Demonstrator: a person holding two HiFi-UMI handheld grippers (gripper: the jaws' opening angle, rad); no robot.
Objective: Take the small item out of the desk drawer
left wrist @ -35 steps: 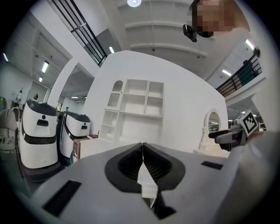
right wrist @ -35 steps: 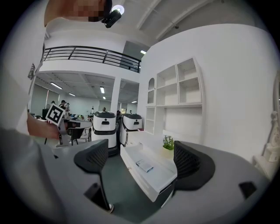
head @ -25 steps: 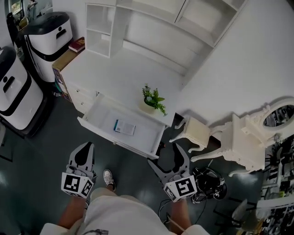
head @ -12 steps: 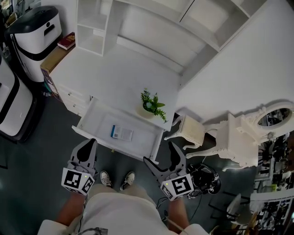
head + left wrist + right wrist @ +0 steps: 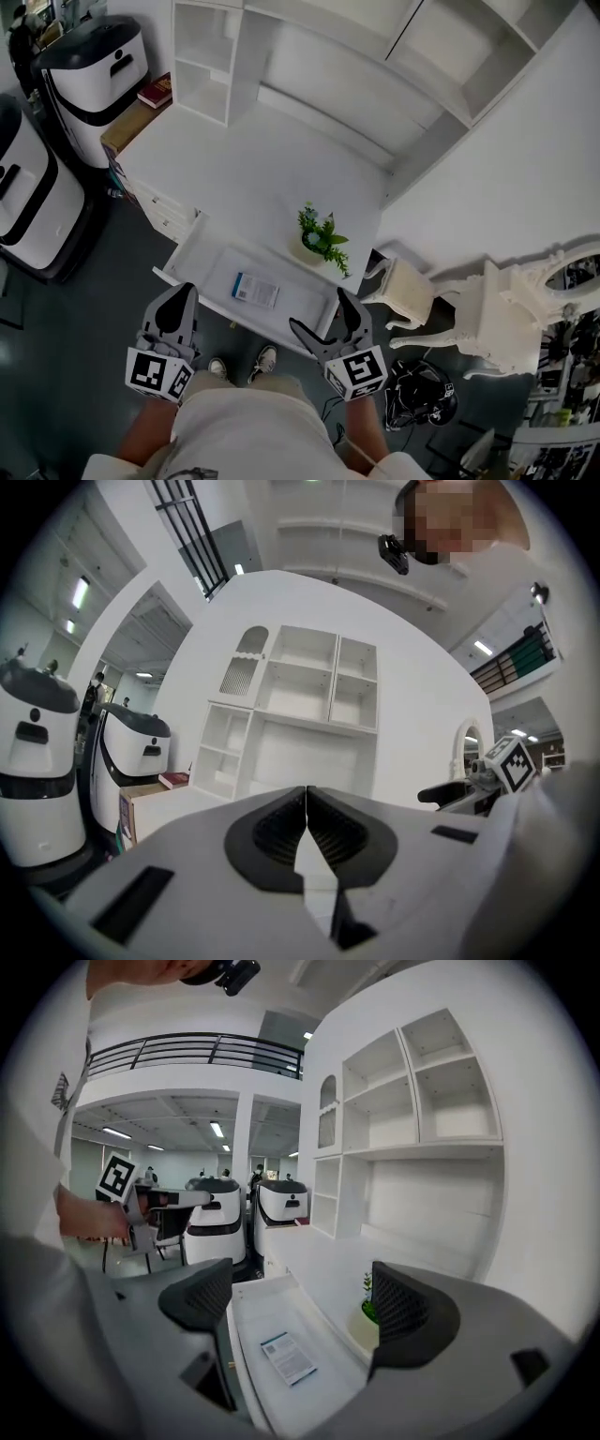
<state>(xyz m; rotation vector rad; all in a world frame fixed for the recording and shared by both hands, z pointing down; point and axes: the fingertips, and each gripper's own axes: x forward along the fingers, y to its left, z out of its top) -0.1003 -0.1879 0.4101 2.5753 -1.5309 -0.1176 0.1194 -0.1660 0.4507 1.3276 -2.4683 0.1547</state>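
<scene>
We hold our left hand-held gripper (image 5: 177,296) pinched shut on nothing and our right hand-held gripper (image 5: 320,311) spread wide and empty, both near the open drawer (image 5: 185,255), where the small leaflet (image 5: 255,290) lies flat.

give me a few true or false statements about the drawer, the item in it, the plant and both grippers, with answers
1. The desk drawer is pulled open. True.
2. The right gripper is holding the small item. False: the item lies flat on the drawer bottom, and the right gripper's jaws stand wide apart with nothing between them.
3. The left gripper has its jaws together with nothing between them. True.
4. The potted plant stands inside the drawer. False: it stands on the desk top, just behind the open drawer.
5. The drawer holds several items. False: only the one small flat item shows in it.
</scene>
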